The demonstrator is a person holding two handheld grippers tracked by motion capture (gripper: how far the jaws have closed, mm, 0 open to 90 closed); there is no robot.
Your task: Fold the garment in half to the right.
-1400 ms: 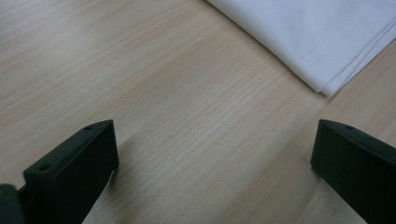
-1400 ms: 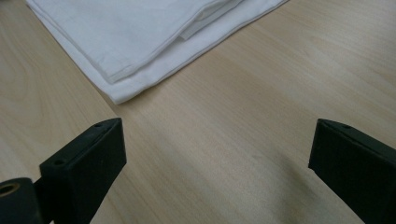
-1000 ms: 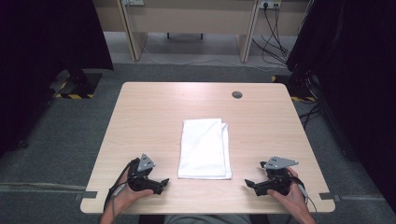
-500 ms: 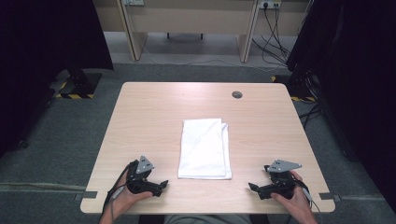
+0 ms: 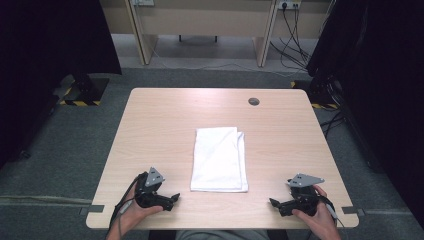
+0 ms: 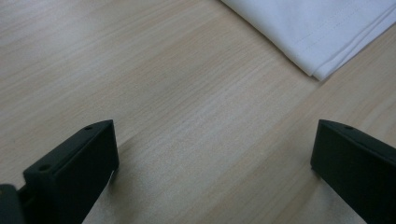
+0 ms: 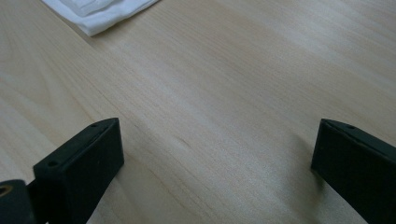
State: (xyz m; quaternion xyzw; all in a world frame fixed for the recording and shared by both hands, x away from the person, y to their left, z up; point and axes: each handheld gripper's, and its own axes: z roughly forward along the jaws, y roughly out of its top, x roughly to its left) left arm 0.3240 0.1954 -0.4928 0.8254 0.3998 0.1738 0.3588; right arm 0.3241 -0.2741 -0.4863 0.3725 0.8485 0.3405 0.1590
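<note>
White folded cloth (image 5: 219, 159) lies at the centre of the table (image 5: 160, 125) in the high view, its long axis running from the frame's top to bottom. Left gripper (image 5: 170, 201) and right gripper (image 5: 276, 204) rest near the bottom edge, jaws spread wide, holding nothing.

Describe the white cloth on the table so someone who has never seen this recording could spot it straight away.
Start at the light wooden table in the high view. Near its middle, running toward the person's edge, lies a folded white cloth, a flat upright rectangle between the left gripper and the right gripper, touching neither. It is the one soft white thing on the wood; the small dark round hole sits far behind it.
</note>
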